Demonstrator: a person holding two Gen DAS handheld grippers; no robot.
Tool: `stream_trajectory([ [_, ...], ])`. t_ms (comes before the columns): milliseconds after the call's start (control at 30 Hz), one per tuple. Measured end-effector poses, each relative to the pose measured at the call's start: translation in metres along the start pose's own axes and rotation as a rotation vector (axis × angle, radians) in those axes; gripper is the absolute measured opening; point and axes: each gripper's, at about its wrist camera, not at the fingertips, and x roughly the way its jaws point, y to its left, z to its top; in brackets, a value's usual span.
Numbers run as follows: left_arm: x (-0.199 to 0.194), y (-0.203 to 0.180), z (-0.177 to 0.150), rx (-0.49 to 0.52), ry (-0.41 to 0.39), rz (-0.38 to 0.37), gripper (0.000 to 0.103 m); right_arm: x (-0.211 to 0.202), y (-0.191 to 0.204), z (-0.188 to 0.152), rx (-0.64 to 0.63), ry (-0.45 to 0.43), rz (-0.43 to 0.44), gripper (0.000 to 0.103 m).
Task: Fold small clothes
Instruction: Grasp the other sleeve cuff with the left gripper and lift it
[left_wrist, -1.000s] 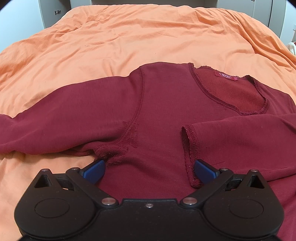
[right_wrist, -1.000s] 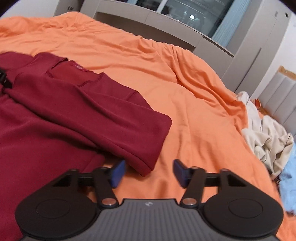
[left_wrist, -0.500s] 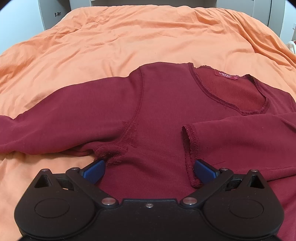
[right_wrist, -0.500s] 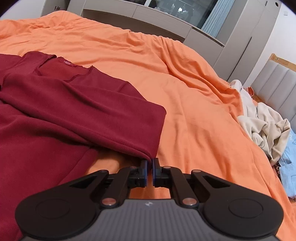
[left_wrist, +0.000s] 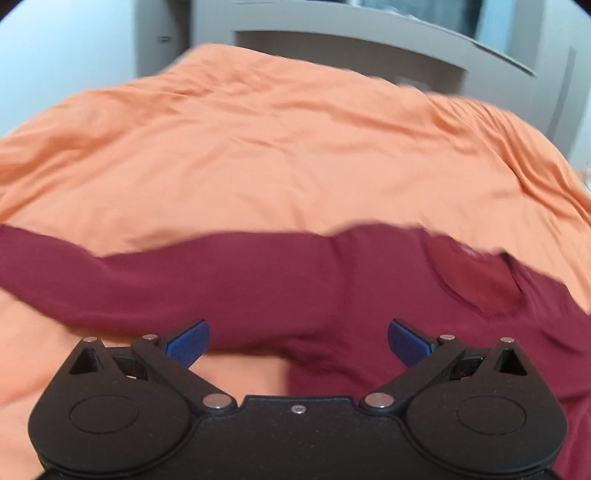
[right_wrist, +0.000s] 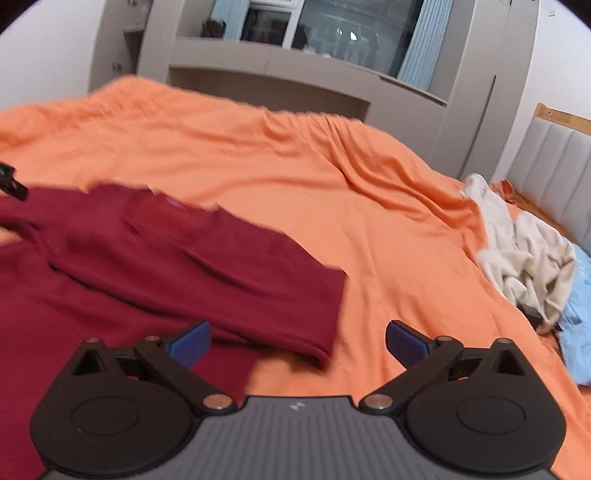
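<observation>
You have no readable text in either view. The neck label (left_wrist: 474, 252) inside the collar of the dark red long-sleeved top (left_wrist: 258, 288) shows only as a pale pink smear in your left wrist view, and in your right wrist view it is just as blurred. A small pale emblem (right_wrist: 296, 405) sits on the ribbed grey body of your right gripper (right_wrist: 297, 339), near the lens; it is a mark, not letters.
</observation>
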Motion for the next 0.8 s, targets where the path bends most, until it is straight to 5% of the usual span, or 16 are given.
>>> stream_trajectory([
  [233, -0.016, 0.099, 0.022, -0.215, -0.013, 0.093, 0.102, -0.04, 0.055, 0.032, 0.142, -0.06, 0.275, 0.103],
  [367, -0.023, 0.158, 0.025, -0.312, -0.027, 0.224, 0.102, -0.043, 0.101, 0.03, 0.165, -0.061, 0.405, 0.103],
  [500, -0.027, 0.209, 0.024, -0.397, -0.031, 0.296, 0.102, -0.039, 0.154, 0.02, 0.095, -0.057, 0.41, 0.103],
  [800, -0.014, 0.273, 0.016, -0.636, -0.008, 0.211, 0.102, -0.028, 0.226, -0.007, -0.044, -0.009, 0.349, 0.103],
])
